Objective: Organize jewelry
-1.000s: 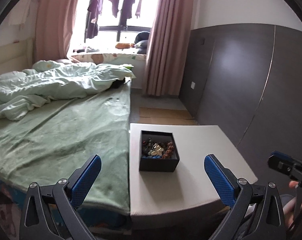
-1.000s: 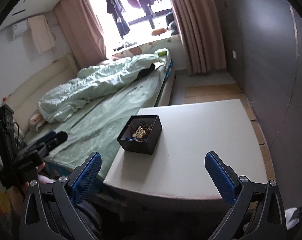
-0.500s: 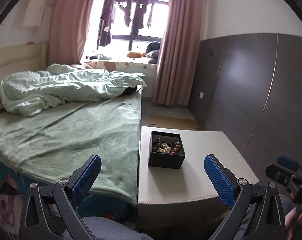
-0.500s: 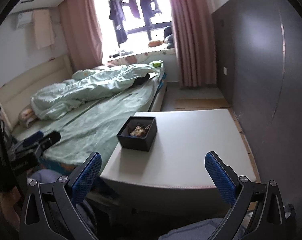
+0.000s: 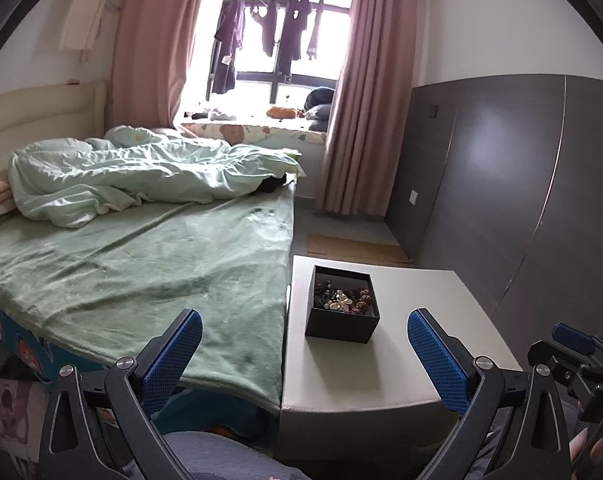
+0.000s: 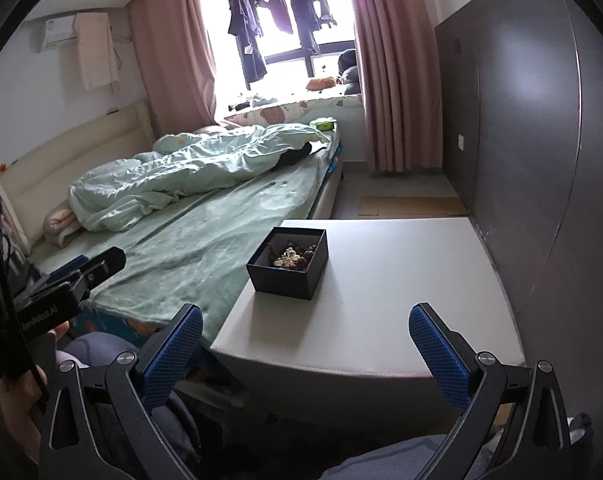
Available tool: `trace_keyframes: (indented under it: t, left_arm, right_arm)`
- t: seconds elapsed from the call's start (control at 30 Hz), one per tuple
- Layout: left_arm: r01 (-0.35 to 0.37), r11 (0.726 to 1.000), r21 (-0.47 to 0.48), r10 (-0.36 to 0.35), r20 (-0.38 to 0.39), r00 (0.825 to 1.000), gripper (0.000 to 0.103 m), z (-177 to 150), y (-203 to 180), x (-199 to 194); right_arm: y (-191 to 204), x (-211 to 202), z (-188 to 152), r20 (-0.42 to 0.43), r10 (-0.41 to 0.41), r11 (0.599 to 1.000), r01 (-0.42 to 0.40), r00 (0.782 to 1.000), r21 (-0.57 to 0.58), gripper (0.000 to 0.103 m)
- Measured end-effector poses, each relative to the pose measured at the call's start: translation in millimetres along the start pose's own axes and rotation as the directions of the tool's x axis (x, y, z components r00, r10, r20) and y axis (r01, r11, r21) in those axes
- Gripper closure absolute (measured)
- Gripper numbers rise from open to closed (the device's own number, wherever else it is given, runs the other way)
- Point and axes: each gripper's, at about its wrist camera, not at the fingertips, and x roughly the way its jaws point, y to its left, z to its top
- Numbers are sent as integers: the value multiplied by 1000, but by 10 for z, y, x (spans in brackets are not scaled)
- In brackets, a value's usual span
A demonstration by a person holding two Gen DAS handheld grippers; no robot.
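Jewelry is lying heaped in an open black box, a pale flower-shaped piece sitting among dark and reddish beads. The box is resting on the white table, toward its left edge, just beside the bed with its green sheet. The left hand-held gripper is hovering at the near end of the table with its blue-padded jaws spread wide, nothing between them, well apart from the box. The right hand-held gripper is likewise hanging over the near edge of the table, its jaws spread and empty, the box lying farther off and slightly to the left in its view. A crumpled pale green duvet is lying across the far part of the bed. Dark clothes are hanging in the bright window between pink curtains, and a grey panelled wall is running along the right side.
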Motion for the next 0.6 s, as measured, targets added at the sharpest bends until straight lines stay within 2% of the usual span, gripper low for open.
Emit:
trace_keyframes:
  t: [0.23,0.6]
  left_arm:
    - [-11,999,40,10,28,1000,0,-18,-58,-45]
    - [-10,999,46,8,29,1000,0,-8,-78,-20]
  right_arm:
    - [-22,14,-2,13,-20,1000,20,1000,17,0]
    - [65,7,11,13,-39,999,40,999,-12,0]
